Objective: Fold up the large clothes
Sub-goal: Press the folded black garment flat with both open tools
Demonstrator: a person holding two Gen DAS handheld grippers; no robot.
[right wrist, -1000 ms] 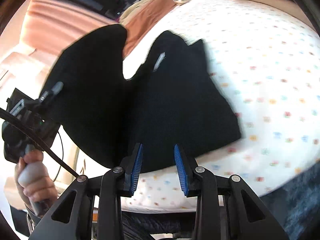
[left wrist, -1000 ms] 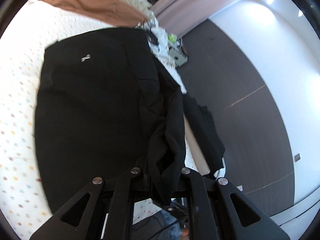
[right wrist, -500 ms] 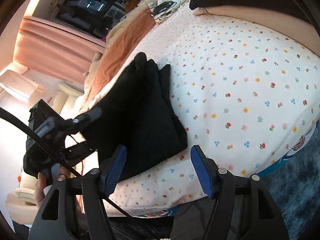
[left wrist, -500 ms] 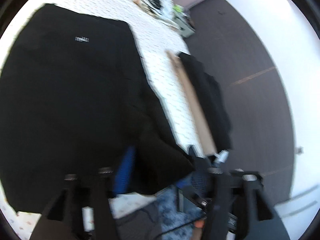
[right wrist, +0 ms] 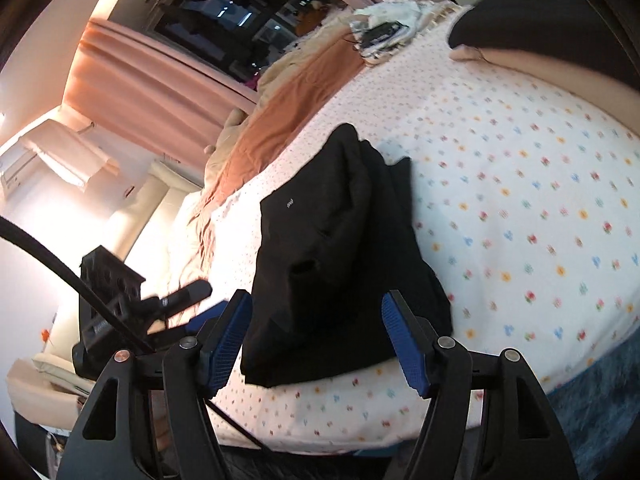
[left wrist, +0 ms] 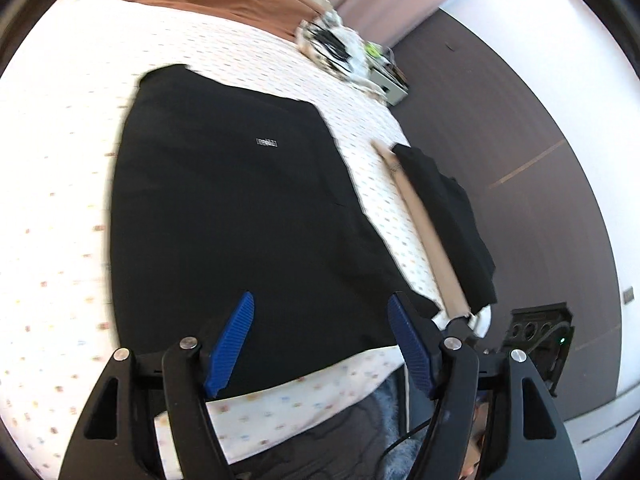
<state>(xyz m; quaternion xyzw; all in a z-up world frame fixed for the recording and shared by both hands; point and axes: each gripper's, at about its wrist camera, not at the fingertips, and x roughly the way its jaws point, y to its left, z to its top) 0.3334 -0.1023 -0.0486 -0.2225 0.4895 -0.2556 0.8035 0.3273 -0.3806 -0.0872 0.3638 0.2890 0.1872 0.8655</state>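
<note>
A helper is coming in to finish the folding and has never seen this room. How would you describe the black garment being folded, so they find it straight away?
Go to the bed with the white flower-print sheet. The black garment lies spread flat on the sheet near its front edge, in front of both open grippers. Unlike the other black cloth hanging off the bed's side past the tan rail, it carries a small silver label.

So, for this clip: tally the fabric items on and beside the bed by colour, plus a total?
Black: 2, the folded garment on the sheet and a second dark cloth over the bed's edge.
Orange-brown: 1, the blanket.
White, floral print: 1, the bedsheet.
Total: 4
</note>
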